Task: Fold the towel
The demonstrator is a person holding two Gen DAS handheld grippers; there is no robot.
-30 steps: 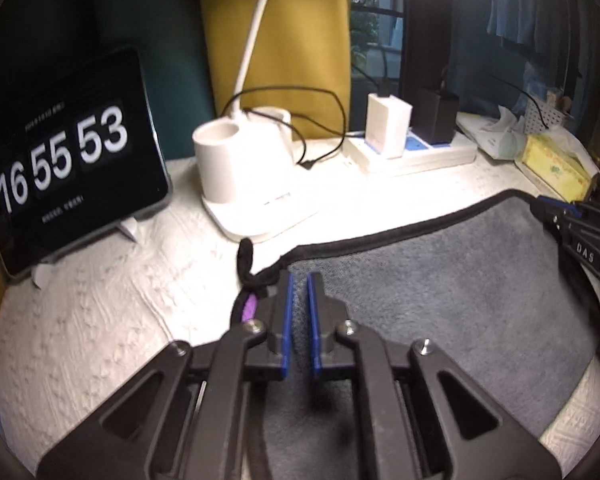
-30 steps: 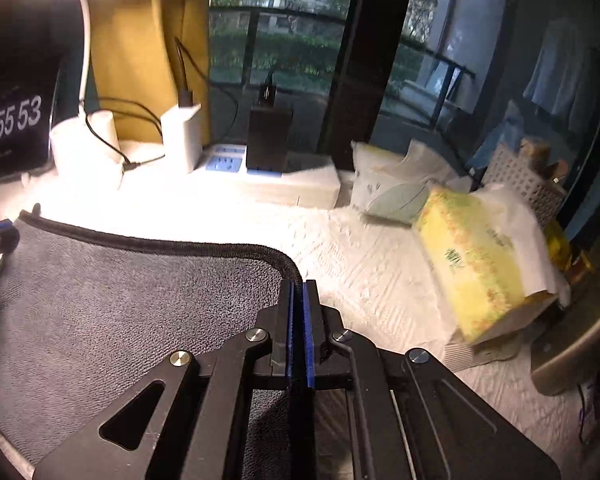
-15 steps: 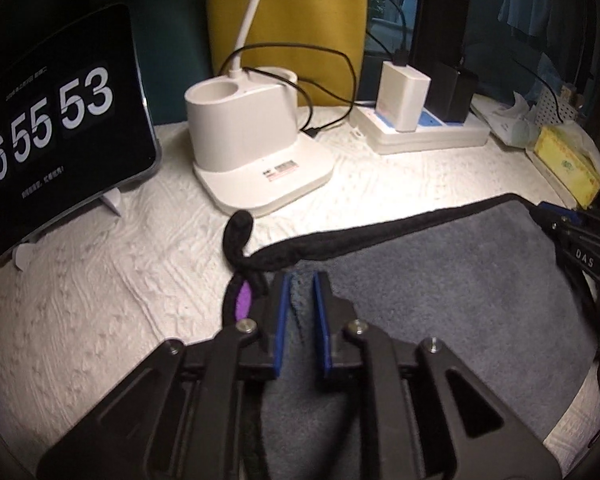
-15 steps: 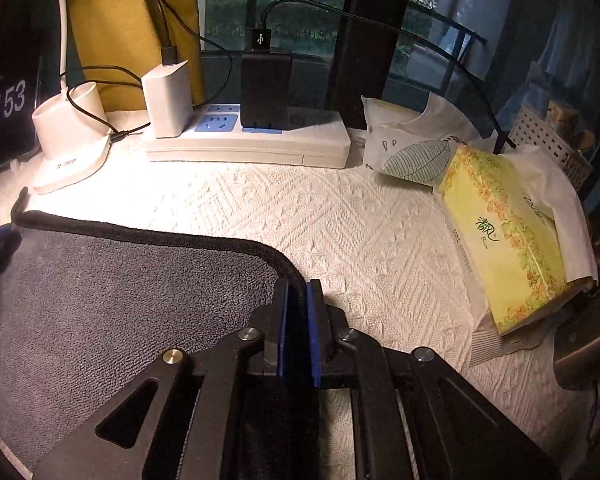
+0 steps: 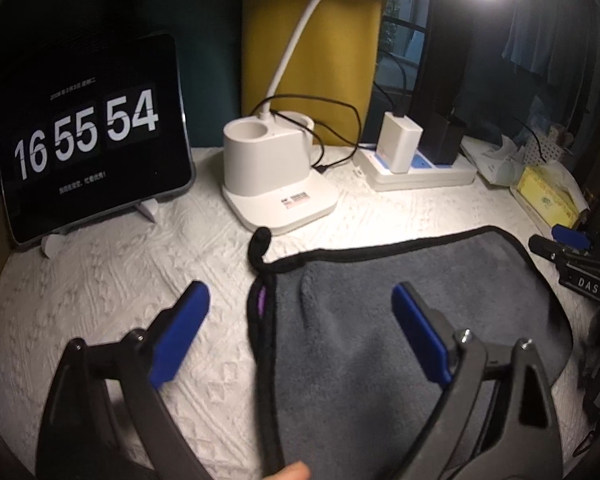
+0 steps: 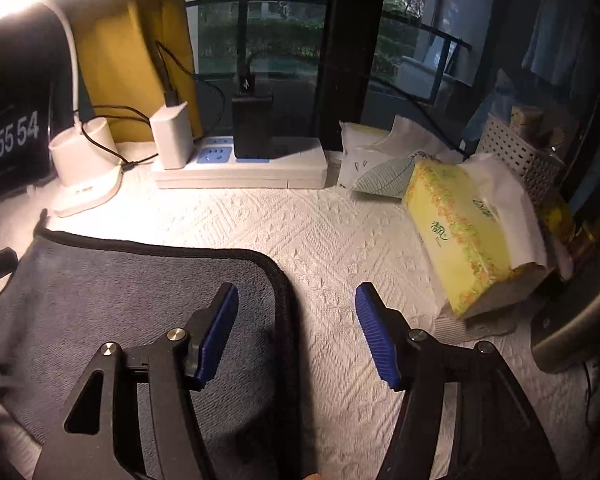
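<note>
A grey towel with black trim lies folded flat on the white textured tablecloth; it also shows in the right wrist view. A black hanging loop and a purple tag sit at its far left corner. My left gripper is open and empty, its blue pads straddling the towel's left edge. My right gripper is open and empty, its pads straddling the towel's right edge. The right gripper's tip shows at the right of the left wrist view.
Behind the towel stand a tablet clock, a white lamp base with a cable, and a power strip with chargers. A yellow tissue box, a tissue pack and a white basket sit at the right.
Both grippers opened and let go of the towel's far corners, then drew back and up. The towel's edge now lies flat on the table.
</note>
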